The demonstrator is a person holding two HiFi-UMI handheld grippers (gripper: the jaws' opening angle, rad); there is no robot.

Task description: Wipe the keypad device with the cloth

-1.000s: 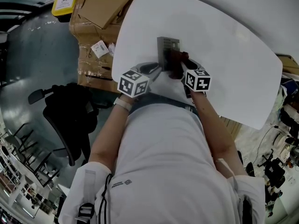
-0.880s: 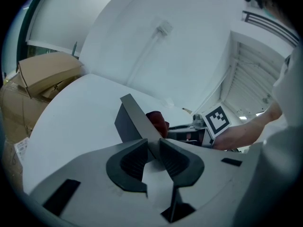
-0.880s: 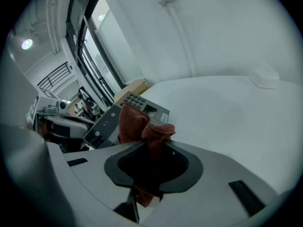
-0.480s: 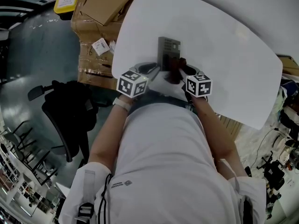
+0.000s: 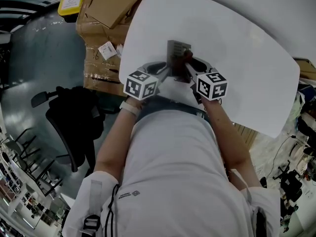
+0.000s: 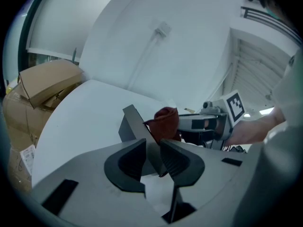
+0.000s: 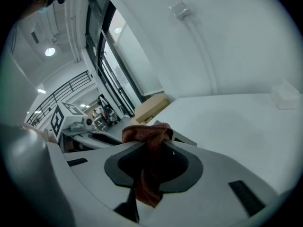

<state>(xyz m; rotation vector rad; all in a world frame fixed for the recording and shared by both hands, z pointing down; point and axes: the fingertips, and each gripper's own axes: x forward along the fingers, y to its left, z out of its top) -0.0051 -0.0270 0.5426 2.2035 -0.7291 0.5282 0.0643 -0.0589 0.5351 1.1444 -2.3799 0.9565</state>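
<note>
Two hand-held grippers meet just above the near part of the white table (image 5: 237,48), in front of the person's chest. The left gripper (image 6: 152,148) pinches the lower edge of the grey keypad device (image 6: 135,124), which rises tilted out of its jaws. Those jaws have just been opening a little, with the slab between the pads. The right gripper (image 7: 152,150) is clamped on the dark red cloth (image 7: 147,135), whose bunched top sits against the device's right side. Farther off, past the table's left edge, cardboard boxes (image 5: 111,4) lie stacked on the floor
</note>
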